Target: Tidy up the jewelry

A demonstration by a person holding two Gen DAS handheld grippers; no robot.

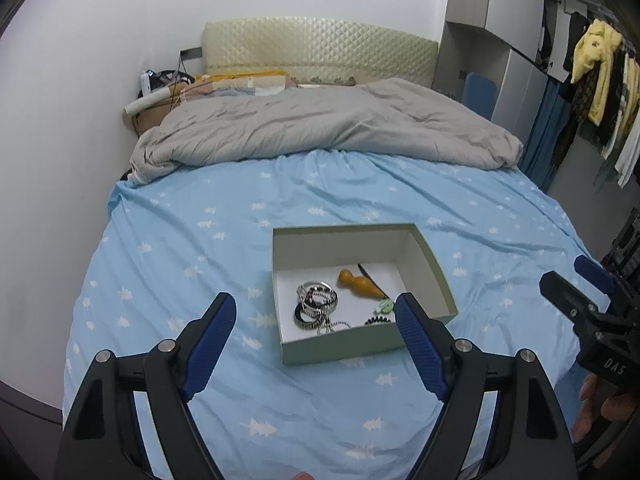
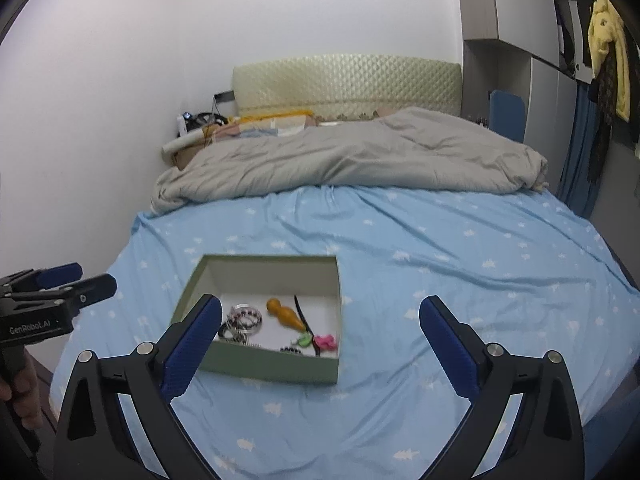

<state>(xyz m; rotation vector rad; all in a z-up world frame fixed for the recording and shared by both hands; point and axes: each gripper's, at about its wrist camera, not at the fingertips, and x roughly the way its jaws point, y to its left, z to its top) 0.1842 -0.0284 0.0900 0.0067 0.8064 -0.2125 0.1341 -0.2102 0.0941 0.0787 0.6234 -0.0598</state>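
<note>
L gripper (image 1: 316, 312) nearest, jaws spread & empty, green box (image 1: 344, 350) w/ jewelry just ahead; R gripper (image 2: 320, 320) also spread, box ahead-left.

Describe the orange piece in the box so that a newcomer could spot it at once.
On the blue bed sheet sits an open green box with a white floor. Near its middle lies the orange gourd-shaped pendant, right of the silver rings. It is the only smooth, amber-coloured piece there.
</note>
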